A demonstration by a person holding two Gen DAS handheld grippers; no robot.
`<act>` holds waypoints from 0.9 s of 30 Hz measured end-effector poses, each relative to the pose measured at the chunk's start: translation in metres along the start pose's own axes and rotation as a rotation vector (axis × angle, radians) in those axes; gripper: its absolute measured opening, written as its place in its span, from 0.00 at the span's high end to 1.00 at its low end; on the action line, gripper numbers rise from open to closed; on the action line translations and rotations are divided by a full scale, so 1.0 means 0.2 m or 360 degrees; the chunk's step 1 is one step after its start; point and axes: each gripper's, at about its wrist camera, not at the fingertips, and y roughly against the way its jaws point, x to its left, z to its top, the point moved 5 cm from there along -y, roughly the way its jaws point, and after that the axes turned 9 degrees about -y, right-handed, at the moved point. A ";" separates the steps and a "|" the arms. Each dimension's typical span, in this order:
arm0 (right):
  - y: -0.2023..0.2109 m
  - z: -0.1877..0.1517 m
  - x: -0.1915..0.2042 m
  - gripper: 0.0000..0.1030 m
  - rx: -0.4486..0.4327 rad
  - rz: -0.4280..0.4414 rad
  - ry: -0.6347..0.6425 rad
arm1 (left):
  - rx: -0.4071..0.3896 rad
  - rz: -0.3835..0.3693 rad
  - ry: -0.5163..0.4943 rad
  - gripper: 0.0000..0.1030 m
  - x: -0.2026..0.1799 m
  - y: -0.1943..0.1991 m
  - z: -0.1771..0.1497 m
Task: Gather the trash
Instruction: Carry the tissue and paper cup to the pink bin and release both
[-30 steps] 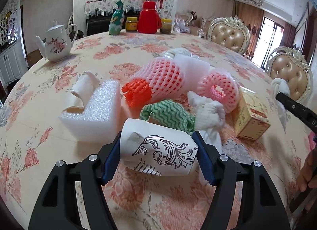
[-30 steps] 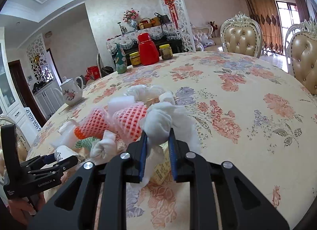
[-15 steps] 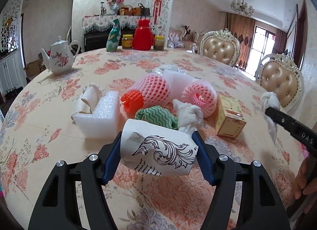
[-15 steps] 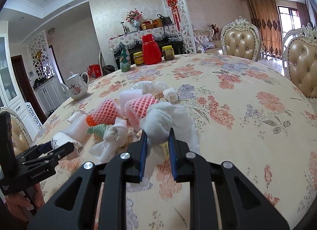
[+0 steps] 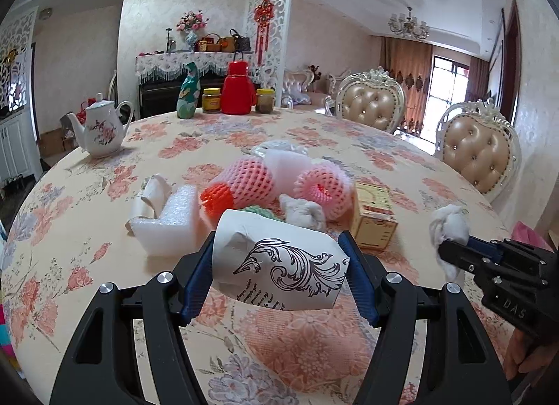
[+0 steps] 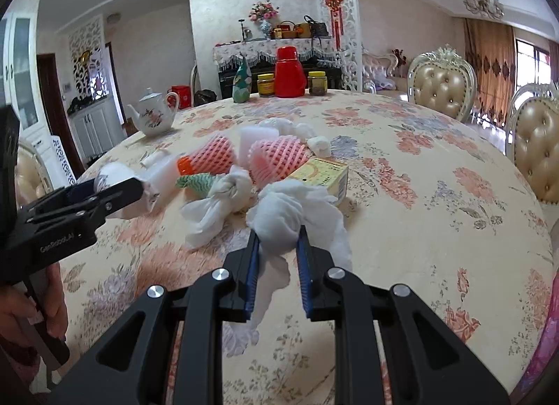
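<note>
My left gripper (image 5: 279,258) is shut on a crumpled white paper cup (image 5: 279,270) with a black scroll print, held above the near table edge; it also shows in the right wrist view (image 6: 115,181). My right gripper (image 6: 277,241) is shut on a knotted white tissue wad (image 6: 286,216), also seen at the right of the left wrist view (image 5: 449,227). On the table lie pink foam fruit nets (image 5: 248,179), a white foam block (image 5: 171,220), a green net (image 6: 195,183), another white tissue knot (image 6: 223,200) and a small yellow box (image 5: 372,216).
The round table carries a floral cloth (image 6: 419,174). A white teapot (image 5: 101,131) stands at the far left. A red jug (image 5: 239,89), a teal bottle (image 5: 187,92) and jars stand at the far edge. Padded chairs (image 5: 482,153) stand at the right.
Both grippers have pulled back from the trash pile and risen, each still holding its item. The pile looks smaller and farther. Nothing was released.
</note>
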 end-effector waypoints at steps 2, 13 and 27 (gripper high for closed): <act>0.02 0.00 0.00 0.81 -0.0013 -0.0003 -0.0002 | -0.0009 -0.0005 -0.0012 0.38 -0.02 0.01 0.00; 0.16 0.01 -0.11 0.81 -0.0095 -0.0051 -0.0056 | -0.0100 -0.0062 -0.0110 0.38 -0.18 0.07 0.05; 0.40 0.01 -0.45 0.81 -0.0203 -0.0255 -0.0159 | -0.0173 -0.0276 -0.0245 0.38 -0.55 0.01 0.15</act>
